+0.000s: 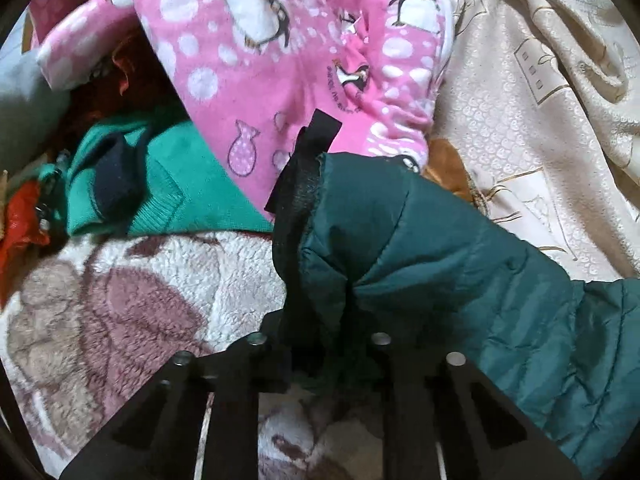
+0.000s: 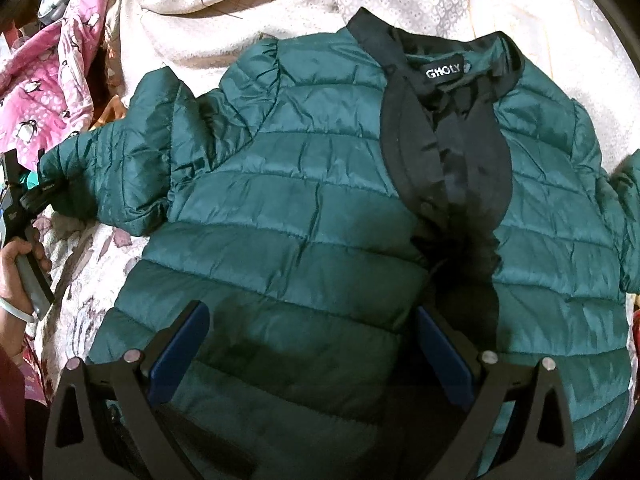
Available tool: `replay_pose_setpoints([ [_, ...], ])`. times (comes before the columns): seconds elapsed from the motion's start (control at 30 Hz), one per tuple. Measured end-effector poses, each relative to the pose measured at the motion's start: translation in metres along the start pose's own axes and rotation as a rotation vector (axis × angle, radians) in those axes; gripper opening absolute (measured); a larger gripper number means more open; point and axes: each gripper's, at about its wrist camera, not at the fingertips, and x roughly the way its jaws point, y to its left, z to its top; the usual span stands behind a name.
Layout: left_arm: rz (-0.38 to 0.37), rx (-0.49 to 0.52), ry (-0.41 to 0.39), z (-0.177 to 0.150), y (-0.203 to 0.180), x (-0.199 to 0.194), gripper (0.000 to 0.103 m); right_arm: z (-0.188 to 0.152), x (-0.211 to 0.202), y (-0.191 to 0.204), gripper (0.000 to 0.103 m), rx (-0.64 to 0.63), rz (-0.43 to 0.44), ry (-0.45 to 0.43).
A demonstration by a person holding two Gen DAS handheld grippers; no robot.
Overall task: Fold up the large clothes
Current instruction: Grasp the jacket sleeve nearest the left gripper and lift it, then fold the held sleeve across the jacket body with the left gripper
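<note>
A dark green quilted puffer jacket (image 2: 304,200) with a black collar and a label lies spread face up on the bed. Its left sleeve (image 2: 120,168) stretches out to the left. My left gripper (image 1: 324,344) is shut on the sleeve's black-edged cuff (image 1: 304,184), and the sleeve (image 1: 460,248) runs off to the right. The left gripper also shows in the right wrist view (image 2: 24,196), held in a hand. My right gripper (image 2: 312,344) is open and empty, hovering over the jacket's lower front with blue pads (image 2: 180,352) apart.
A pink penguin-print fleece (image 1: 288,52), a green sweater (image 1: 168,184) and red items (image 1: 20,216) are piled at the left. A cream patterned bedspread (image 1: 540,120) and a fluffy white-and-mauve blanket (image 1: 120,288) lie under everything.
</note>
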Motion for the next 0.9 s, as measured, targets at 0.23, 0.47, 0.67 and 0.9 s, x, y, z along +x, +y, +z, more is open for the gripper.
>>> replay_pose_setpoints([
  [0.23, -0.053, -0.010, -0.027, -0.004, -0.015, -0.048, 0.000, -0.002, -0.013, -0.004, 0.103, 0.001, 0.002, -0.022],
  [0.47, -0.189, 0.029, -0.038, -0.016, -0.048, -0.108, 0.000, -0.005, -0.033, -0.019, 0.103, 0.020, -0.010, -0.055],
  [0.67, -0.289, 0.083, -0.039, -0.039, -0.085, -0.167, 0.000, -0.012, -0.051, -0.039, 0.103, 0.037, -0.030, -0.073],
  [0.9, -0.412, 0.159, -0.012, -0.054, -0.140, -0.213, 0.000, -0.020, -0.074, -0.072, 0.103, 0.082, -0.053, -0.107],
])
